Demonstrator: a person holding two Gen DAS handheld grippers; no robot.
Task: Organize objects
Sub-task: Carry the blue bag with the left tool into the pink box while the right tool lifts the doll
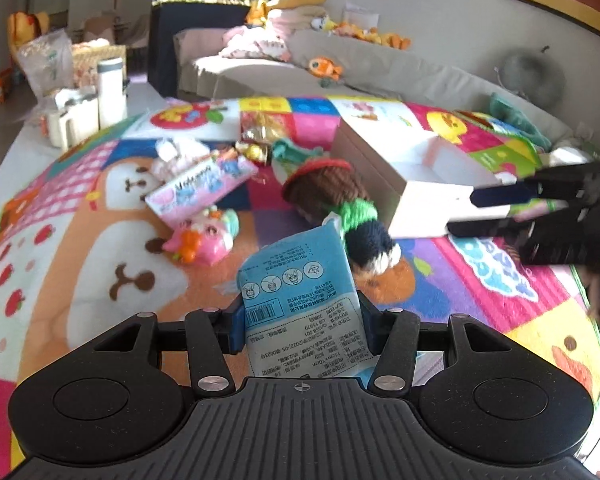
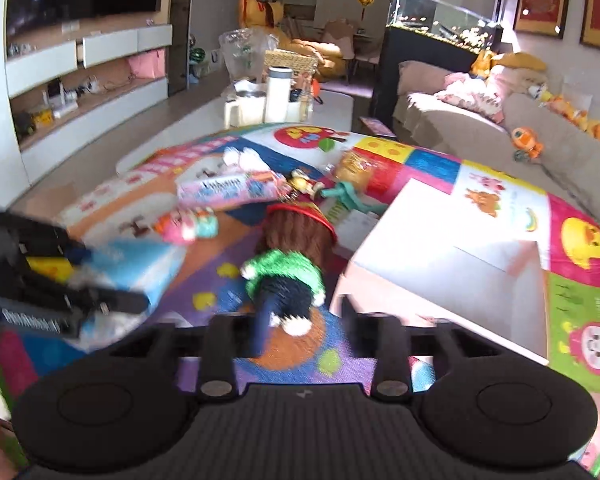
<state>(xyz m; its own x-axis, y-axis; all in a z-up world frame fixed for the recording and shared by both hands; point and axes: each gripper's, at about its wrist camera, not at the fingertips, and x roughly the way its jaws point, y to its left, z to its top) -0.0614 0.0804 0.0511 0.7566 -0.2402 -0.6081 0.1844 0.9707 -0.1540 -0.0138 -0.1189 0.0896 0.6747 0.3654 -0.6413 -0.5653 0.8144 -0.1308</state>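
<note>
Glossy flat blue packet point(image 1: 300, 300) beside woolly knitted doll point(image 1: 340, 200).

Both cameras ride low on the handheld grippers, tilted down over the bright patchwork play mat point(image 1: 100, 216). The left-wrist view sits close above the mat and faces the far grey sofa point(image 1: 380, 64), with the right gripper point(image 1: 496, 212) entering at its right edge. The right-wrist view stands just beside it, facing the far white table point(image 2: 332, 104), the left gripper point(image 2: 112, 280) at its left edge. Both share the knitted brown-haired doll point(image 1: 332, 192), the open white cardboard box point(image 2: 440, 248) and the glass fish tank point(image 2: 444, 20).
</note>
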